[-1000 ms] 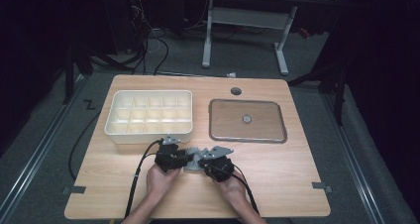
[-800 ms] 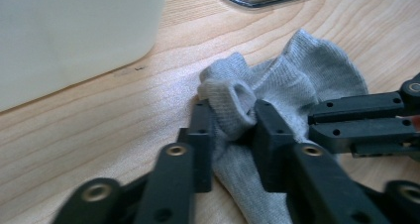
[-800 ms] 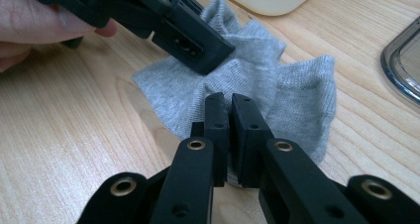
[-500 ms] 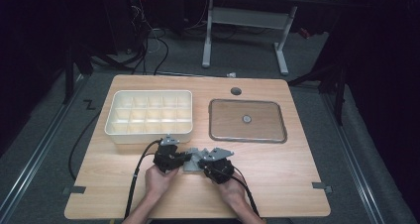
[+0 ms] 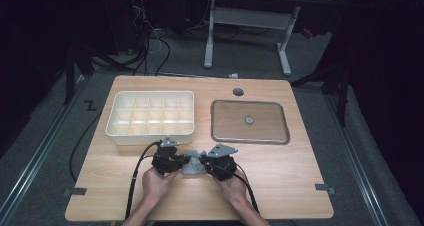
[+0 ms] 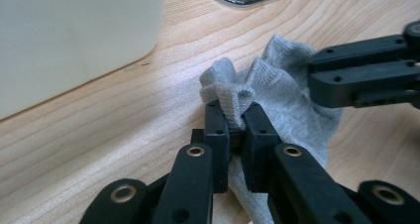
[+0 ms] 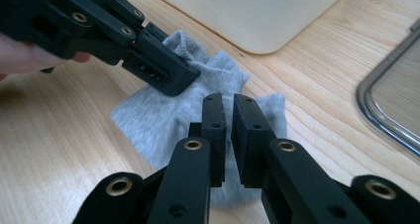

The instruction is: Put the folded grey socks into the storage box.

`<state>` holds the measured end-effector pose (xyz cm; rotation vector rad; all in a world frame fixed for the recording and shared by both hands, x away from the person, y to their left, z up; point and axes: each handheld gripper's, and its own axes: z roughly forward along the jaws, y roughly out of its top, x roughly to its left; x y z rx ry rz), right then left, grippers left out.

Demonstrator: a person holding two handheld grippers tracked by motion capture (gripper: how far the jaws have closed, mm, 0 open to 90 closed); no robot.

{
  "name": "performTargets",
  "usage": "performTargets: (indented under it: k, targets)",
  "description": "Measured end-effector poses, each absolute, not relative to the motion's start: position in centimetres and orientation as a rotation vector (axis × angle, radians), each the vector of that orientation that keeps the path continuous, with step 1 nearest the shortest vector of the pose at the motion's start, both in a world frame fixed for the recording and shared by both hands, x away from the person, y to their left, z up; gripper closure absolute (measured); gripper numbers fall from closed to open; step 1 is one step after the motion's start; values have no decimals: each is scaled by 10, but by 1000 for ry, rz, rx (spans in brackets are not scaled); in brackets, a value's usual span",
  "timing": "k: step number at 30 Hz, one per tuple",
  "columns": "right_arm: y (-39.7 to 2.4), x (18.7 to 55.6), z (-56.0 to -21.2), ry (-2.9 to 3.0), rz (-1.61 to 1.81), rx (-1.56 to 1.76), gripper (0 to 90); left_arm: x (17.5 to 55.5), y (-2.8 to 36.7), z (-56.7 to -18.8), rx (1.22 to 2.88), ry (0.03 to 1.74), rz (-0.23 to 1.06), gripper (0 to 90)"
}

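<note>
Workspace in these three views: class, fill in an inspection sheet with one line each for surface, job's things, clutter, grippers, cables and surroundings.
Surface: wooden table, bare at the front edge.
Job's things: grey sock crumpled on the table between both grippers, in front of the divided tray.
Clutter: metal tray at the right with a small round thing in it; round hole in the tabletop behind it.
Grippers: left hand-held gripper shut on a fold of the sock; right hand-held gripper nearly shut over the sock, grip unclear.
Cables: one black cable trails from each gripper toward the person; more on the floor behind.
Surroundings: dark room, grey floor, another desk's legs behind.
</note>
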<state>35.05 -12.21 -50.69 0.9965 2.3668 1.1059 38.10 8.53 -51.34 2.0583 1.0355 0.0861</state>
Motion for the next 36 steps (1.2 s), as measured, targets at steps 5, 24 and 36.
performTargets:
  k: [5,24,36]
  targets:
    - [-119,361,-515,2409,1042,1028,846,379,88,-510,2063,1035,71,834]
    - [-111,360,-522,2475,1014,967,847,379,86,-498,1993,1006,-41,832]
    - [-98,361,-524,2484,1028,920,866,381,87,-498,1950,1004,-63,832]
